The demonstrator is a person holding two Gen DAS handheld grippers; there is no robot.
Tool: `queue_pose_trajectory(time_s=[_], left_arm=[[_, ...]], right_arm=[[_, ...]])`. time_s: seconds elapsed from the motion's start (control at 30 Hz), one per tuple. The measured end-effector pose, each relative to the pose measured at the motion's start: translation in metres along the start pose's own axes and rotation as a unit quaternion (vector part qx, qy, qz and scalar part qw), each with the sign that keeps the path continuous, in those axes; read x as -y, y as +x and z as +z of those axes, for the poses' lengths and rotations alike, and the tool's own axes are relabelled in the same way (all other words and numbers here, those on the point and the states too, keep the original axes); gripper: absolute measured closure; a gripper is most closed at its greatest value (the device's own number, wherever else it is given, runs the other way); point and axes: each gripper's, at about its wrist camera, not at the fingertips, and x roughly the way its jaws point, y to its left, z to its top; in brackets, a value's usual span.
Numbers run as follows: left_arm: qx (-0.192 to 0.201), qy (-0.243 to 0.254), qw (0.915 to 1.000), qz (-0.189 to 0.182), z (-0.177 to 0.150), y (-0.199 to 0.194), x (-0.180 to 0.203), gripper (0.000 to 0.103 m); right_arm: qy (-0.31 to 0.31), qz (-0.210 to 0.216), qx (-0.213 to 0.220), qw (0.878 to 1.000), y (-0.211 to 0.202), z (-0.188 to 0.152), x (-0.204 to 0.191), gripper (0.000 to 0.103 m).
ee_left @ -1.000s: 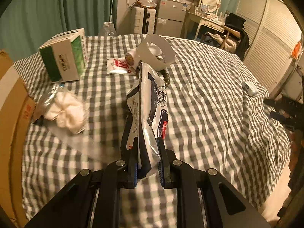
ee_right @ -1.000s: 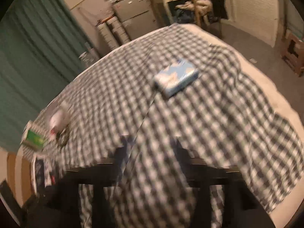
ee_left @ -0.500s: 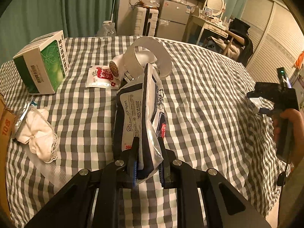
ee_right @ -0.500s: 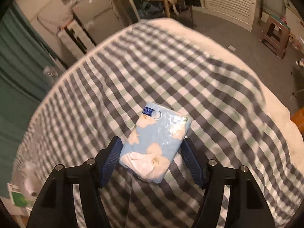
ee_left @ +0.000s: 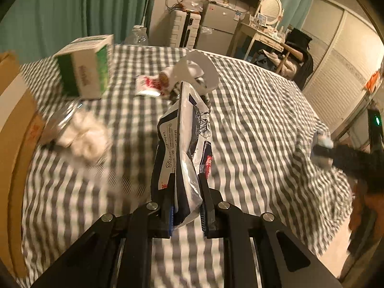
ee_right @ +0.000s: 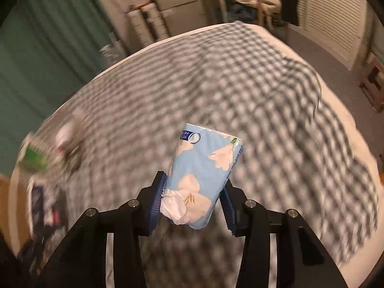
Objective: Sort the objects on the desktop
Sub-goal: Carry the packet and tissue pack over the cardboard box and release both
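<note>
My left gripper point(ee_left: 185, 193) is shut on a dark blue and white tissue pack point(ee_left: 182, 141) and holds it on edge above the checked cloth point(ee_left: 252, 124). My right gripper point(ee_right: 193, 200) is shut on a light blue tissue pack with white flowers point(ee_right: 206, 168), lifted off the cloth point(ee_right: 216, 72). The right gripper also shows at the right edge of the left wrist view point(ee_left: 336, 153), with the blue pack partly hidden.
A green and white box point(ee_left: 84, 72), a red and white sachet point(ee_left: 148, 86), a white curved object point(ee_left: 196, 72) and a clear bag of white cotton point(ee_left: 81, 132) lie on the cloth at the left. A cardboard box point(ee_left: 14, 132) stands at the far left edge.
My right gripper has closed on the light blue tissue pack and lifted it off the cloth. My left gripper still holds its pack and has shifted back toward the left.
</note>
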Motion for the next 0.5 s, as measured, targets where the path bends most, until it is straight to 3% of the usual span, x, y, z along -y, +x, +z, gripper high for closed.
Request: queue_pose_trajectory(time_s=[0.17,0.3,0.5], left_arm=[[0.015,-0.013,0.9998,0.002,-0.018,-0.043,-0.013,0.087],[0.042,-0.027,0.9988,0.000,-0.019,-0.087,-0.027,0.087],[0.093,-0.042,0.9947,0.009,0.003,-0.163,-0.068,0.087]], right_arm=[[-0.046,0.051,-0.001,0.998,-0.034,-0.045,-0.047,0.059],[-0.096,0.085,-0.001,0.992,-0.061,-0.059,-0.102,0.059],[-0.176,0.177,0.009,0.968,-0.112,-0.069,-0.219,0.059]])
